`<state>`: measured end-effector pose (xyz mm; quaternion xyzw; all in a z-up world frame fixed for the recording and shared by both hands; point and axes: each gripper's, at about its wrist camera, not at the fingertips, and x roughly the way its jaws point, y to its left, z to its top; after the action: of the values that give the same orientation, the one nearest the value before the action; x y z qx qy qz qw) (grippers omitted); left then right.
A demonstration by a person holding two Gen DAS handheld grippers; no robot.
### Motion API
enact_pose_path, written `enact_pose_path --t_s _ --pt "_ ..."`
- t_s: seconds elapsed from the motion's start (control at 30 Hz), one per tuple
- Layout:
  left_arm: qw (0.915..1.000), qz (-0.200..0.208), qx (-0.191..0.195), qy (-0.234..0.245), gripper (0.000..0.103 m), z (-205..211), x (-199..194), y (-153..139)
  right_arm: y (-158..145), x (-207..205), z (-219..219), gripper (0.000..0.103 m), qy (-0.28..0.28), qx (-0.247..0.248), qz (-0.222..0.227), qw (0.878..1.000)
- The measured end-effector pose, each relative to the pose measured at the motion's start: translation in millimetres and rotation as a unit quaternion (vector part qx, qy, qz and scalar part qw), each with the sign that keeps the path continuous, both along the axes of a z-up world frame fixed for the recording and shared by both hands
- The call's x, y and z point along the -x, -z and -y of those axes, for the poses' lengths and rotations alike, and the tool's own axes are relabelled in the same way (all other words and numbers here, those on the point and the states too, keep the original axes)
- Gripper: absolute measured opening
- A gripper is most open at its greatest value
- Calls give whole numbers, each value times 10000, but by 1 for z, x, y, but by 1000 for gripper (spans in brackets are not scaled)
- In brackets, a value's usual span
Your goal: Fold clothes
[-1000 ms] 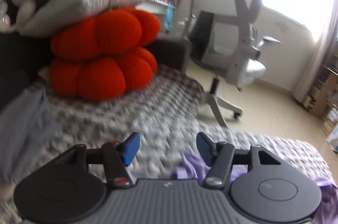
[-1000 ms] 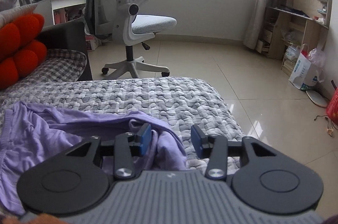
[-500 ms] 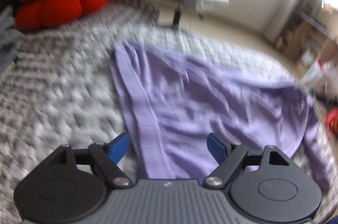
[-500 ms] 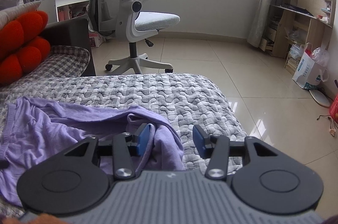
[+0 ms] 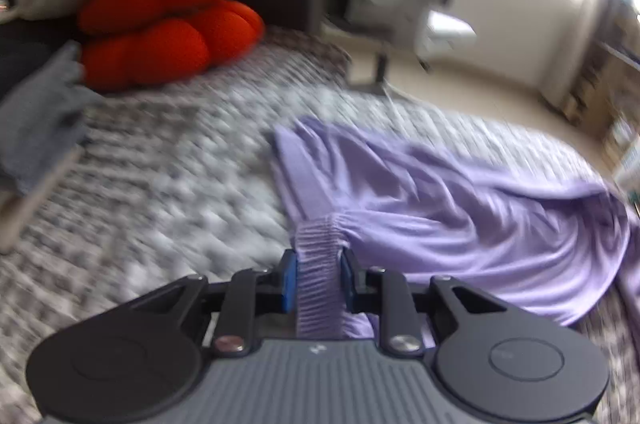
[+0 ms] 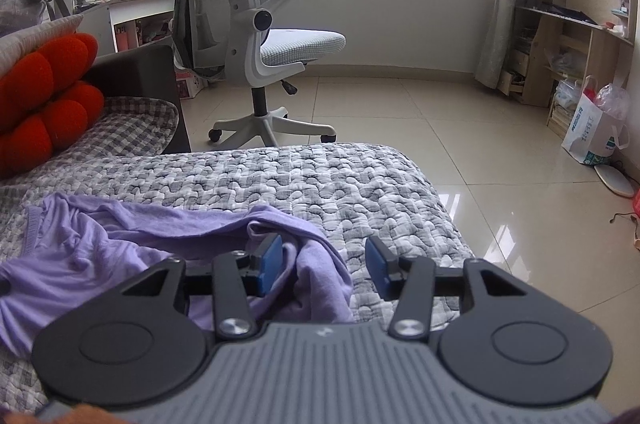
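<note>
A crumpled lilac garment [image 5: 440, 199] lies on the grey patterned quilt [image 5: 160, 191]. My left gripper [image 5: 318, 264] has its jaws closing on the garment's ribbed waistband [image 5: 318, 236]; both blue pads press against the bunched band. In the right wrist view the same garment [image 6: 100, 256] spreads to the left, and its raised fold [image 6: 320, 276] lies between the fingers of my right gripper [image 6: 323, 256]. That gripper stands open, with the fold against the left pad [image 6: 272, 260] and clear of the right one.
Red round cushions [image 5: 168, 11] and pillows pile up at the back left. A grey cloth [image 5: 36, 119] lies at the left. A white office chair [image 6: 256, 35] stands on the tiled floor beyond the bed edge. A paper bag [image 6: 592, 131] sits by wooden shelves.
My left gripper swung from facing the cushions down onto the lilac garment, spread its jaws wide, then closed them on the waistband. The right gripper has barely moved.
</note>
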<state>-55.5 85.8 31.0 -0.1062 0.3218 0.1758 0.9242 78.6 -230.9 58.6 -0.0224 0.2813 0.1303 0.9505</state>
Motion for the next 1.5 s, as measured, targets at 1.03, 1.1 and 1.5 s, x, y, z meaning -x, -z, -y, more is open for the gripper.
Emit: enact_pose_path --t_s 1.03,1.1,1.5 --pt "9977 77 381 -552 73 -79 22 -35 6 -3 -14 58 -132 184 -77 9997" --pt "9979 167 370 -507 73 -75 20 -43 7 -3 -16 58 -153 197 -82 9997" --pt "9965 691 296 373 74 -14 -23 -107 7 -3 -12 59 -166 179 -142 9996"
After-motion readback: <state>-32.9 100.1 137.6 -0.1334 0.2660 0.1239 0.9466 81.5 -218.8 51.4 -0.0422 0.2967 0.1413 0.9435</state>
